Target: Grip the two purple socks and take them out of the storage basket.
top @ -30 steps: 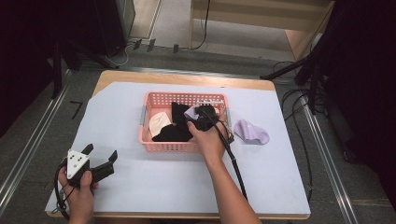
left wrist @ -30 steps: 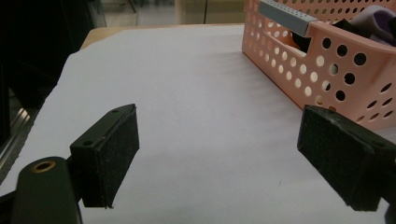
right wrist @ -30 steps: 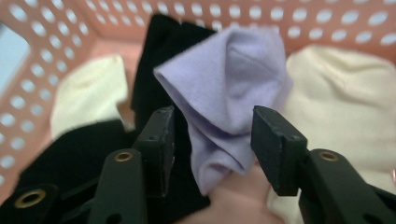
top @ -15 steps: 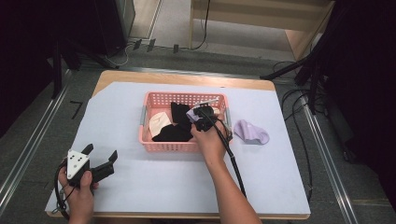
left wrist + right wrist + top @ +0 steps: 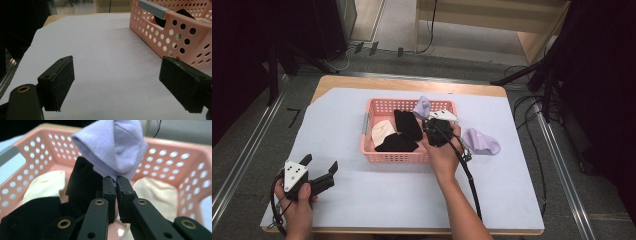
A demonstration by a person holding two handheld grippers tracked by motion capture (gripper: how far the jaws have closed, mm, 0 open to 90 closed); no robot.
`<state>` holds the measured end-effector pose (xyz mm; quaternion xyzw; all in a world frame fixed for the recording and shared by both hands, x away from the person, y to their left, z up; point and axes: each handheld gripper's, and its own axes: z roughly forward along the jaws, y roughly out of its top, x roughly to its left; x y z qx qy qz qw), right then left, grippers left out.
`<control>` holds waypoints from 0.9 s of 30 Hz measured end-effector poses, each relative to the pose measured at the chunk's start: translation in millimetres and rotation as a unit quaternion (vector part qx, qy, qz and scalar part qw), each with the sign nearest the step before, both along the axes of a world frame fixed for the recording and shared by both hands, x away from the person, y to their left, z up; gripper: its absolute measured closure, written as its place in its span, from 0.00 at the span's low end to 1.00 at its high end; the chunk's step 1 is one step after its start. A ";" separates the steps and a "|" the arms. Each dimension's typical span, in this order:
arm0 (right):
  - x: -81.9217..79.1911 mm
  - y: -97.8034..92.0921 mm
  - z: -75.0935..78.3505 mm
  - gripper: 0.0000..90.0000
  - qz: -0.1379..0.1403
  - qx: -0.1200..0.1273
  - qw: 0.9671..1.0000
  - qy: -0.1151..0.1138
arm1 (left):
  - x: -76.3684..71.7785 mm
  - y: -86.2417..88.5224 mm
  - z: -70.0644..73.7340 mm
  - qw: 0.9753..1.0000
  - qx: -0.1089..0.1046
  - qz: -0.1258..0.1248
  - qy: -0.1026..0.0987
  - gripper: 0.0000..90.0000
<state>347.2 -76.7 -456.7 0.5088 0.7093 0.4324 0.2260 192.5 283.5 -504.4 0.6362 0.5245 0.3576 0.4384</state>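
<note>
A pink perforated basket (image 5: pixel 373 150) stands mid-table on the white sheet. Inside lie black socks (image 5: pixel 407 125) and a cream sock (image 5: pixel 380 131). My right gripper (image 5: pixel 427 116) is over the basket's right half, shut on a lilac sock (image 5: pixel 422 106) that it holds up above the others. In the right gripper view the jaws pinch the lilac sock (image 5: pixel 116 147) at its lower edge, with black socks (image 5: pixel 82 182) and cream socks (image 5: pixel 155 192) below. A second lilac sock (image 5: pixel 482 141) lies on the sheet right of the basket. My left gripper (image 5: pixel 319 167) rests open near the front left edge, nothing between its pads (image 5: pixel 58 82).
The basket's near corner (image 5: pixel 182 35) stands just right of my left gripper. A cable (image 5: pixel 467 175) trails from the right gripper along the forearm. Bare white sheet (image 5: pixel 377 195) spreads in front of the basket and to its left.
My right gripper has lifted the lilac sock up out of the basket's contents, toward the far rim. The left gripper has stayed put.
</note>
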 end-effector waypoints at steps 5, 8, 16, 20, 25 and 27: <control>-7.2 -10.4 2.6 0.96 0.003 0.008 0.999 -0.041 | -0.1 0.1 0.2 1.000 0.001 0.000 0.002 0.15; -13.2 -16.1 6.4 0.96 0.007 0.013 0.998 -0.064 | 0.0 0.2 0.2 1.000 0.001 0.000 0.002 0.15; -24.7 -40.4 19.8 0.96 -0.003 0.038 0.993 -0.113 | -0.1 0.0 0.0 1.000 0.001 -0.001 0.000 0.15; -28.0 -57.0 23.2 0.96 -0.015 0.044 0.991 -0.127 | 0.0 -0.1 0.0 1.000 0.001 0.000 0.000 0.15; -31.2 -81.4 20.5 0.96 -0.042 0.052 0.989 -0.133 | -0.1 -0.4 -0.1 1.000 0.001 -0.001 -0.001 0.15; -32.2 -90.9 18.3 0.96 -0.050 0.053 0.989 -0.132 | -0.1 -0.4 -0.1 1.000 0.001 -0.001 -0.001 0.15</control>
